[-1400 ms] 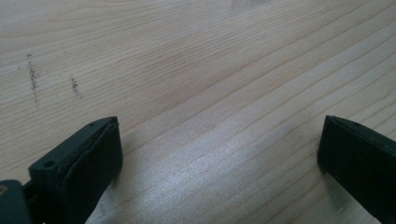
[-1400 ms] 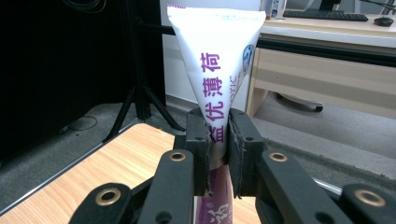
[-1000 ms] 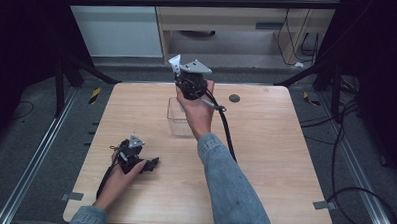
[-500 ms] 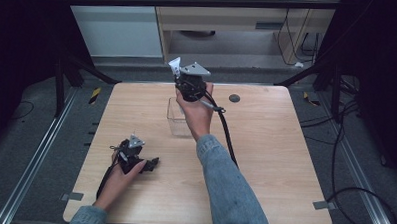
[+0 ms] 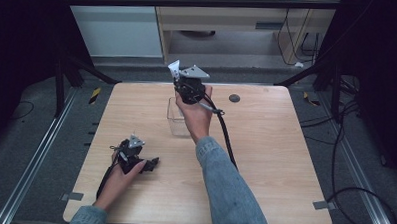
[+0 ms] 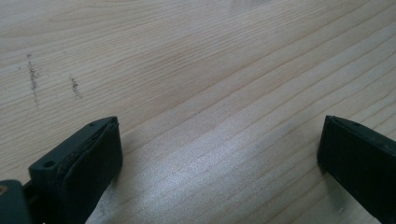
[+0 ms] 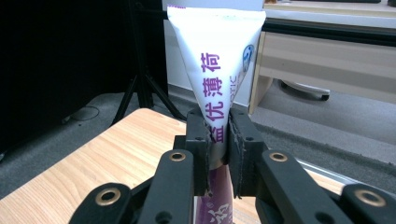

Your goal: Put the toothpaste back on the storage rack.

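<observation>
A white tube [image 7: 217, 60] with purple characters stands upright between my right gripper's jaws, its flat sealed end on top. My right gripper [image 7: 218, 140] is shut on the tube around its middle. In the high view the right gripper [image 5: 181, 80] holds the tube [image 5: 174, 68] in the air at the far middle of the table, just above a clear open-topped box [image 5: 177, 122]. Near the front left, my left gripper [image 5: 152, 164] rests low on the wooden table [image 5: 265, 144]. The left gripper [image 6: 219, 154] is open, with bare wood between its jaws.
A small dark round mark [image 5: 234, 98] sits on the table's far side, right of the box. The right gripper's black cable [image 5: 226, 138] trails along the forearm over the table. Metal rails and black stands flank the table, and a cabinet stands behind it.
</observation>
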`<state>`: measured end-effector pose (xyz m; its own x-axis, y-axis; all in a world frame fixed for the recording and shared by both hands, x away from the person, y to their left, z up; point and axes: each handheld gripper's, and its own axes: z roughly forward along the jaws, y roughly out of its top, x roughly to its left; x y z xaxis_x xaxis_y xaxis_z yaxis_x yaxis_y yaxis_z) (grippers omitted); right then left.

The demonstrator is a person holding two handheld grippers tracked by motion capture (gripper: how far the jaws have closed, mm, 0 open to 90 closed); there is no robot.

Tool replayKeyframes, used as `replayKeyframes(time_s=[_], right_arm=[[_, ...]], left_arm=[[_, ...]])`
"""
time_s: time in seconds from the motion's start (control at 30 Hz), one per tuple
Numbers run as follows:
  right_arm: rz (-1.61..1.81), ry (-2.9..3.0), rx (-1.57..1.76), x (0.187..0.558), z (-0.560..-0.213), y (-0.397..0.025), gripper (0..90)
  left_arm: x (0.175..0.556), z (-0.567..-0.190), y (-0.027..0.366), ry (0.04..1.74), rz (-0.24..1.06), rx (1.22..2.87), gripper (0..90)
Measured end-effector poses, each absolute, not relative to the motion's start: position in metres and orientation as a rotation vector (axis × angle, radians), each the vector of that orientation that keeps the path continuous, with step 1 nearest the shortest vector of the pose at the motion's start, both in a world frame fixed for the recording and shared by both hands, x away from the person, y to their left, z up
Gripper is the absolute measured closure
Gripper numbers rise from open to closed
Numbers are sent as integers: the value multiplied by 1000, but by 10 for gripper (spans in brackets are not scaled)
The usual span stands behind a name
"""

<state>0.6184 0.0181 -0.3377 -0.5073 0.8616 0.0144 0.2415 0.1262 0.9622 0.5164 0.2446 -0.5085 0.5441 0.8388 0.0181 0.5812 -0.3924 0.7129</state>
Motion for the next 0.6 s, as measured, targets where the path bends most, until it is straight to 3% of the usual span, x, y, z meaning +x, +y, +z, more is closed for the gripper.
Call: replayKeyframes(time_s=[0.6], right_arm=[[1367, 1872, 1088, 622, -362, 23, 798]], left_arm=[[516, -509, 244, 1143, 499, 2117, 0]])
